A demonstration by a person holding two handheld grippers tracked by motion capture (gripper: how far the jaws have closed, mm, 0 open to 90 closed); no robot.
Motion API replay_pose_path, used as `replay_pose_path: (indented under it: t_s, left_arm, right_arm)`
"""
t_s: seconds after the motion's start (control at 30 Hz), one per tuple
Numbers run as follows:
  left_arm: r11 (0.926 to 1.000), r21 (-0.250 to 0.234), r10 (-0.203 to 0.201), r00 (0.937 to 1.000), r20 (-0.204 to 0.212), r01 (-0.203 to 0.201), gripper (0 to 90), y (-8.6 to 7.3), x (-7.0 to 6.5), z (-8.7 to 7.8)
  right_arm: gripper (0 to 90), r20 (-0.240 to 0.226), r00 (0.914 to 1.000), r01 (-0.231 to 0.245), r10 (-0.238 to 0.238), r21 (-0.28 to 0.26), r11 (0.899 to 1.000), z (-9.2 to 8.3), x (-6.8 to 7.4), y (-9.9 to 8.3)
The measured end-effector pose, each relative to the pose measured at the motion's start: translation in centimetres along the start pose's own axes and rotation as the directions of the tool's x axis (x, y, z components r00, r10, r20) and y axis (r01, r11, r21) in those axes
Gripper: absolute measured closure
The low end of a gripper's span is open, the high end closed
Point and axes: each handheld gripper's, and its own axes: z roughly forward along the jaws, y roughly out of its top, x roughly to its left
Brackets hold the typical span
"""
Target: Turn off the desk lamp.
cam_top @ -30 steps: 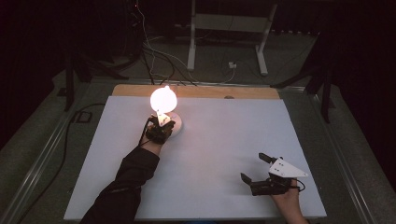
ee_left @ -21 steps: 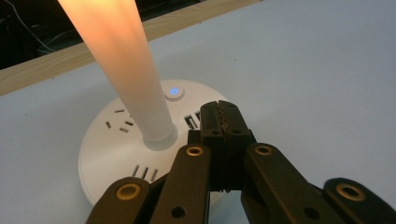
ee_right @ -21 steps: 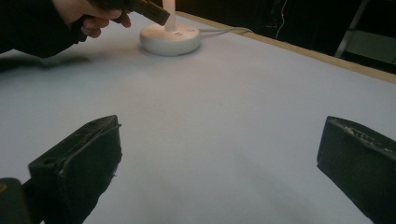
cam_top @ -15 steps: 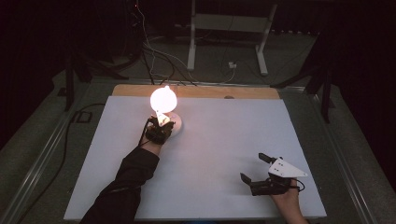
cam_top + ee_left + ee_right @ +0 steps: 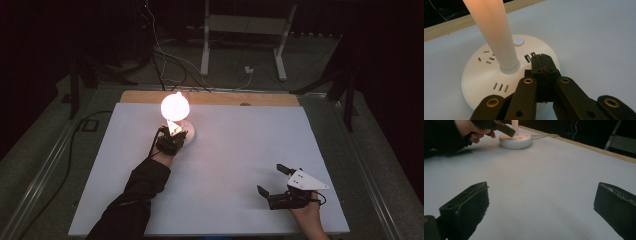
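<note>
Left gripper view shows the left gripper (image 5: 543, 65) with its fingers (image 5: 537, 65) pressed fully together, holding nothing, their tips resting on or just above the round white lamp base (image 5: 481, 82), right beside the USB slots (image 5: 529, 56). The lit lamp stem (image 5: 496, 35) rises just to the left of the fingers, and the small blue-lit button (image 5: 518, 40) sits a little beyond the tips, up and to the left. Judging from this, the step in hand is a press on that button with the closed tips. To do it well, keep the fingers shut so they act as one blunt point, slide them forward past the slots, come straight down on the button, and stay clear of the stem so the lamp does not tip or skid on the worktop (image 5: 240, 150). In the high view the right gripper (image 5: 274, 181) lies well apart near the front edge, fingers wide open and empty.
</note>
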Motion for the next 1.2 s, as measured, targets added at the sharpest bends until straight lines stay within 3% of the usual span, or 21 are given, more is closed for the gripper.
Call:
replay_pose_path:
  t_s: [0.5,0.67,0.83,1.2]
  left_arm:
    - [0.9998,0.010,0.016,0.9998,-0.012,-0.016,90.0,-0.2,-0.3,0.3]
    - [0.9994,-0.006,0.033,0.9988,-0.035,-0.033,90.0,-0.4,-0.7,0.3]
    - [0.9998,-0.012,0.017,0.9997,-0.017,-0.017,90.0,-0.4,-0.7,0.2]
    - [0.9988,-0.046,0.020,0.9998,-0.001,-0.020,90.0,0.9,-1.1,-1.2]
  right_arm:
    - [0.0,-0.004,1.0000,0.003,-0.003,0.006,1.000,0.0,0.0,0.0]
    - [0.0,-0.004,1.0000,0.004,-0.004,0.007,1.000,0.0,0.0,0.0]
    - [0.0,-0.004,1.0000,0.007,-0.007,0.003,1.000,0.0,0.0,0.0]
    - [0.0,-0.004,1.0000,0.007,-0.007,0.001,1.000,0.0,0.0,0.0]
